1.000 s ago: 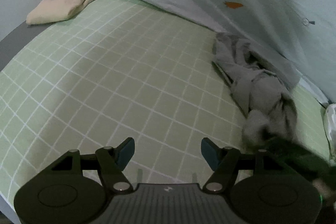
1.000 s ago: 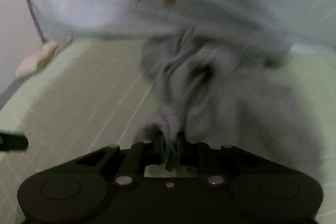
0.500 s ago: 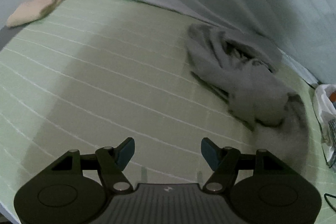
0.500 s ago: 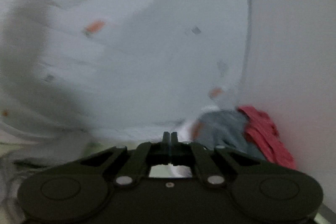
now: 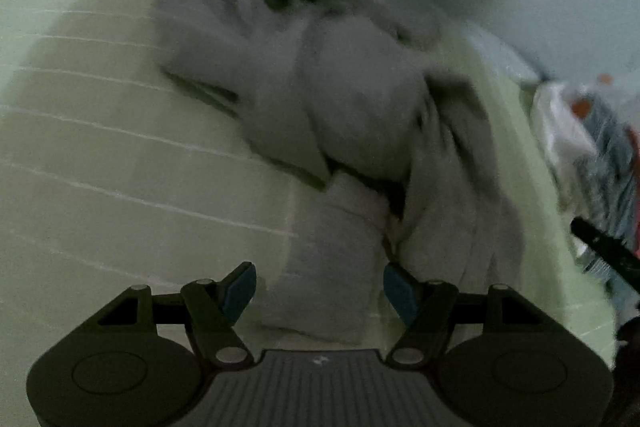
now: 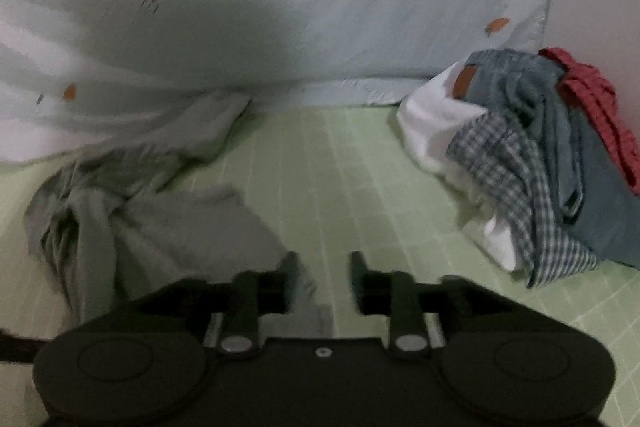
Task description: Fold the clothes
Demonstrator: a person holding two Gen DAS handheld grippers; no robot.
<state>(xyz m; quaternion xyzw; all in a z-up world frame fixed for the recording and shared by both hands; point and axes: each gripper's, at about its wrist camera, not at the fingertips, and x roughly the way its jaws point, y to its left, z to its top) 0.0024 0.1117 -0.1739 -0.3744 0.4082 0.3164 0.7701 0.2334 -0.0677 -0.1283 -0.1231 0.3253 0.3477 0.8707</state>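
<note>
The left tool (image 5: 319,287), spread wide and empty, now hovers close over the crumpled grey garment (image 5: 340,115) mid-frame on the green bed (image 5: 100,147) — the right tool (image 6: 323,277) has released it, so spreading comes next.

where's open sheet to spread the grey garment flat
Bare green checked sheet runs between the crumpled grey garment and the clothes pile, up to the pale blue bedding. In the left wrist view, more sheet lies bare left of the garment. It is crowded at the pile and under the bedding's edge.
</note>
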